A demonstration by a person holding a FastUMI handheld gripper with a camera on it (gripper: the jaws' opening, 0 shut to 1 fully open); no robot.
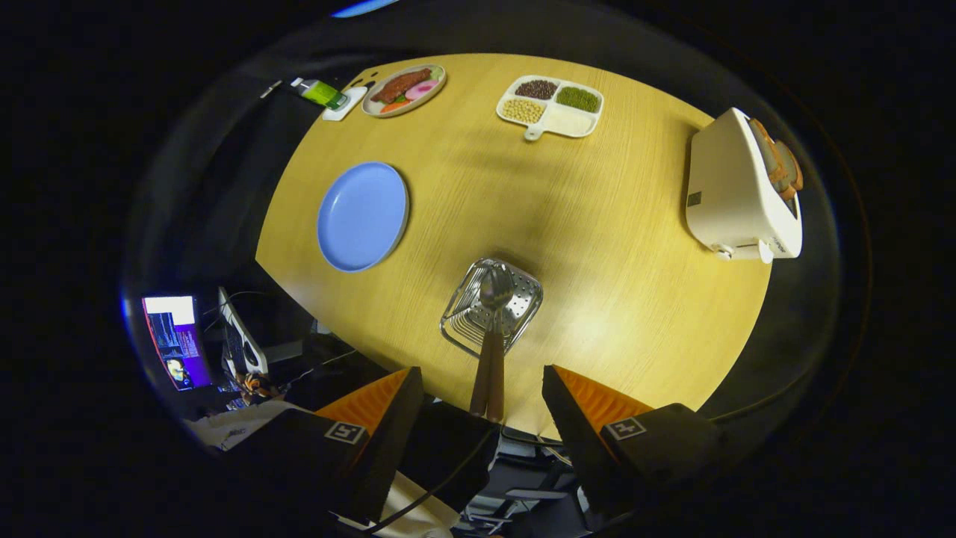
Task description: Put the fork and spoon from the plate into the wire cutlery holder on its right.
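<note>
Two fingers of the gripper [482, 392] stand spread wide apart, high above the table and looking steeply down on it, with nothing pressed between them. Wood-coloured handles of the fork [481, 373] and spoon [496, 377] rise into the gap between the fingers, touching neither one. Both pieces stand side by side in the wire cutlery holder [491, 306], which sits just ahead of the fingers near the table's near edge; the spoon's bowl lies against the holder's perforated metal wall, and the fork's tines are hard to make out among the wires.

Left of the holder and well apart from it lies the blue plate [362, 217], bare. Beyond, at the far edge of the table, a white divided tray [551, 106] holds beans and grains in four compartments. To its left an oval dish [404, 90] carries food, with a green bottle [323, 93] on a small white tray just beside it. On the right side stands a white toaster [739, 194] with bread in its slots. No object stands between fingers and holder.

The table [597, 246] is round, light wood grain, lit brightest near the holder. Past its near-left edge, a lit monitor [175, 340], cables and clutter sit in dark surroundings.
</note>
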